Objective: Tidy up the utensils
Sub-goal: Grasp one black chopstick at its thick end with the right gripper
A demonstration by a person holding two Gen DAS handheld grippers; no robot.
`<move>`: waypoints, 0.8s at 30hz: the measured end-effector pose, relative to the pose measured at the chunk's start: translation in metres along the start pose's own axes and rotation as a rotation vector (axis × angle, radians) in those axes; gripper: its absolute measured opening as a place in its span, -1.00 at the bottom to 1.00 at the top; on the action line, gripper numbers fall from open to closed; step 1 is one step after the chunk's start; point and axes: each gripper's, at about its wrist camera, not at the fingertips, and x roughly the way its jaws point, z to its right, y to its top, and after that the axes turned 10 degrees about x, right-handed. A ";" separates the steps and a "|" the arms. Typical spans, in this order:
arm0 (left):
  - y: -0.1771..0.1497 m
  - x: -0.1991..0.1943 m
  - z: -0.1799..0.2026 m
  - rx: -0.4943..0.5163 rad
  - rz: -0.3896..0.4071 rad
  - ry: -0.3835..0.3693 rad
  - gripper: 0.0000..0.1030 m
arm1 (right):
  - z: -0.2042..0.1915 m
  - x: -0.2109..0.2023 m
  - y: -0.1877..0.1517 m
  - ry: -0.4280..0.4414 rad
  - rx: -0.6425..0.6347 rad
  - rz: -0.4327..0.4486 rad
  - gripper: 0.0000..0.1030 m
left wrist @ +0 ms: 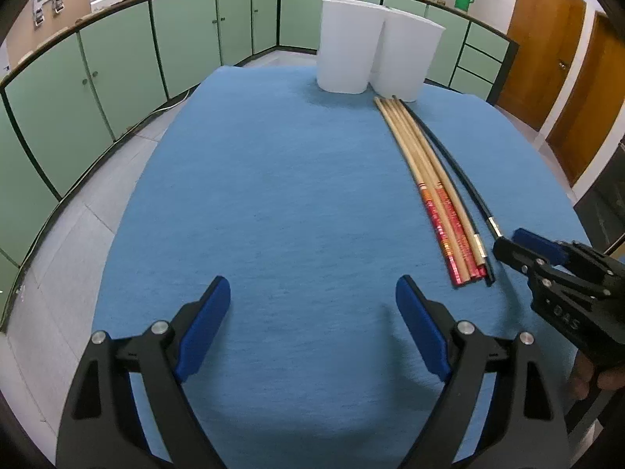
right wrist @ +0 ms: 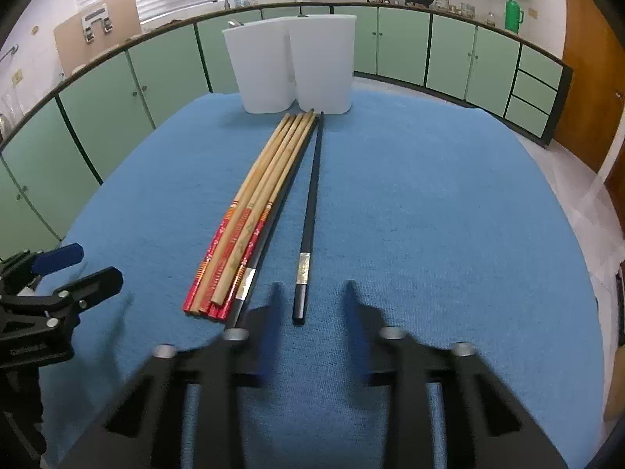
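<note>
My table (left wrist: 273, 195) carries two white bins (right wrist: 293, 66) far ahead of my right gripper (right wrist: 310, 301), wooden chopsticks (right wrist: 254, 211) ahead-left. Its blurred jaws flank a black chopstick (right wrist: 308, 215), gap visible, nothing pinched. My left gripper (left wrist: 312, 312) gapes empty.

left wrist: low, forward-down | right wrist: same | shared: blue tablecloth (left wrist: 273, 195), chopsticks (right wrist: 250, 219)

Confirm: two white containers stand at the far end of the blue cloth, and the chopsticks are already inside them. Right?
Not inside. The two white containers do stand at the far end of the blue cloth, but the chopsticks lie flat on the cloth in front of them, as the right wrist view shows.
</note>
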 end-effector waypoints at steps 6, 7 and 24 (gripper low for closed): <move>0.006 0.007 0.023 0.031 -0.003 -0.053 0.65 | 0.010 -0.007 -0.003 0.007 0.001 0.001 -0.87; 0.008 0.009 0.029 0.041 -0.002 -0.063 0.65 | 0.015 -0.008 -0.004 0.003 0.010 0.002 -0.87; 0.004 0.017 0.027 0.054 -0.033 0.010 0.71 | 0.042 -0.012 -0.009 0.047 0.075 0.006 -0.87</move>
